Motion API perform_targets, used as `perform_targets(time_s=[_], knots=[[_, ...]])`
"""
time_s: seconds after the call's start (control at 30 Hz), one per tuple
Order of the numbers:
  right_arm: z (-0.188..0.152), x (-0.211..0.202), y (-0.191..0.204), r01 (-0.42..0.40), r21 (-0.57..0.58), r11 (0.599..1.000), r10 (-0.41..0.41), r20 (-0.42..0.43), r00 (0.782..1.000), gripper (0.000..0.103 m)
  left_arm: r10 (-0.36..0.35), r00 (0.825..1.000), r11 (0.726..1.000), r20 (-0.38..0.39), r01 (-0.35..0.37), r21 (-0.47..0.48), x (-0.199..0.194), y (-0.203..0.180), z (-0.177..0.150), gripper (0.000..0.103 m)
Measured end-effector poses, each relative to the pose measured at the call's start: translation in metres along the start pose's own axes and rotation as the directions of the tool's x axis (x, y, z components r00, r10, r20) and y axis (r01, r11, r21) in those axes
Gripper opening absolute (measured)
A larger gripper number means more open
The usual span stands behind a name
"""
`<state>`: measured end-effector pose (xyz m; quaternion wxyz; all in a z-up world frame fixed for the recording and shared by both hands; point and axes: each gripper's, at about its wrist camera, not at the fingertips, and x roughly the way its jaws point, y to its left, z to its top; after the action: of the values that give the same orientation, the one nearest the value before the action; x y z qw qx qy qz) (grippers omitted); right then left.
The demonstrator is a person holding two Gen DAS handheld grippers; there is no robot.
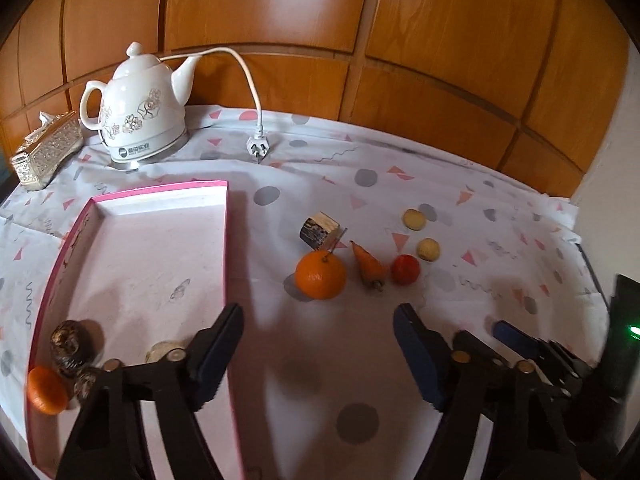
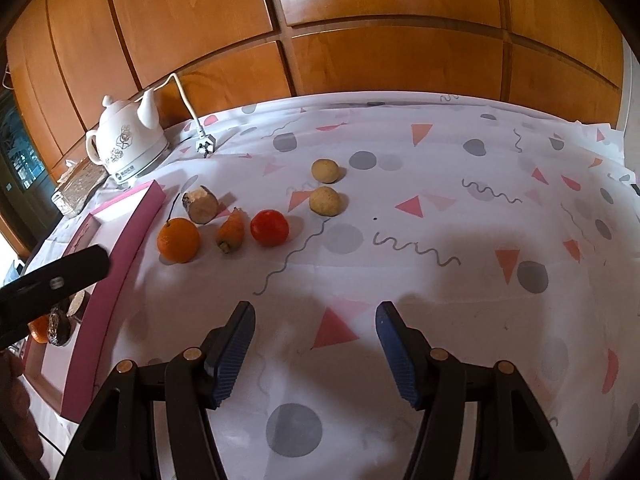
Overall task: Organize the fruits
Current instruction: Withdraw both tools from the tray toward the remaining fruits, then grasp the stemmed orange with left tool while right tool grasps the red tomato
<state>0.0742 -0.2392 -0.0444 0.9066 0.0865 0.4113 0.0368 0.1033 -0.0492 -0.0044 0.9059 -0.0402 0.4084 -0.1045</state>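
An orange [image 1: 320,275] [image 2: 178,239], a carrot [image 1: 369,267] [image 2: 231,231], a red tomato [image 1: 405,269] [image 2: 269,227], two small yellow-brown fruits [image 1: 414,219] [image 1: 428,249] [image 2: 325,171] [image 2: 326,201] and a brown cut piece [image 1: 319,231] [image 2: 200,203] lie on the patterned cloth. A pink tray [image 1: 160,264] [image 2: 116,276] at left holds a small orange [image 1: 47,390], dark lumpy items [image 1: 72,346] and a pale piece [image 1: 164,351]. My left gripper [image 1: 318,330] is open and empty, in front of the orange. My right gripper [image 2: 316,328] is open and empty; its fingers [image 1: 516,338] show in the left view.
A white kettle [image 1: 140,112] [image 2: 128,144] with cord and plug [image 1: 259,146] stands at the back left. A gold tissue box [image 1: 46,152] sits beside it. Wood panels [image 1: 360,20] back the table. The left gripper's finger [image 2: 56,280] shows at the left.
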Motion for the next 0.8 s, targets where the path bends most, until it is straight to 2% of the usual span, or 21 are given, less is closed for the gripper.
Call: perform_targets(time_s=[0.07, 0.27, 0.33, 0.43, 0.7, 0.8], knots=[[0.003, 0.001, -0.001, 0.003, -0.005, 1.000, -0.003, 0.004, 1.000, 0.064, 0.007, 1.000, 1.000, -0.021, -0.008, -0.015, 0.013, 0.000, 0.003, 0.068], [0.013, 0.008, -0.003, -0.001, -0.027, 1.000, 0.001, 0.011, 1.000, 0.057, 0.030, 0.999, 0.999, -0.027, -0.031, -0.024, 0.031, -0.004, 0.008, 0.064], [0.017, 0.010, -0.002, -0.012, -0.038, 0.999, 0.012, 0.009, 1.000, 0.046, 0.040, 0.999, 0.999, -0.027, -0.040, -0.018, 0.038, -0.007, 0.010, 0.063], [0.025, 0.015, 0.001, -0.036, -0.065, 0.997, 0.037, 0.015, 0.999, 0.038, 0.049, 0.998, 0.999, -0.025, -0.049, -0.016, 0.047, -0.010, 0.014, 0.061], [0.040, 0.038, 0.019, -0.092, -0.161, 0.983, 0.090, -0.020, 0.996, 0.037, 0.082, 0.996, 0.996, -0.029, -0.083, -0.043, 0.071, -0.008, 0.020, 0.061], [0.044, 0.046, 0.025, -0.092, -0.191, 0.977, 0.089, -0.026, 0.996, 0.037, 0.083, 0.996, 0.995, -0.030, -0.084, -0.057, 0.077, -0.005, 0.021, 0.054]])
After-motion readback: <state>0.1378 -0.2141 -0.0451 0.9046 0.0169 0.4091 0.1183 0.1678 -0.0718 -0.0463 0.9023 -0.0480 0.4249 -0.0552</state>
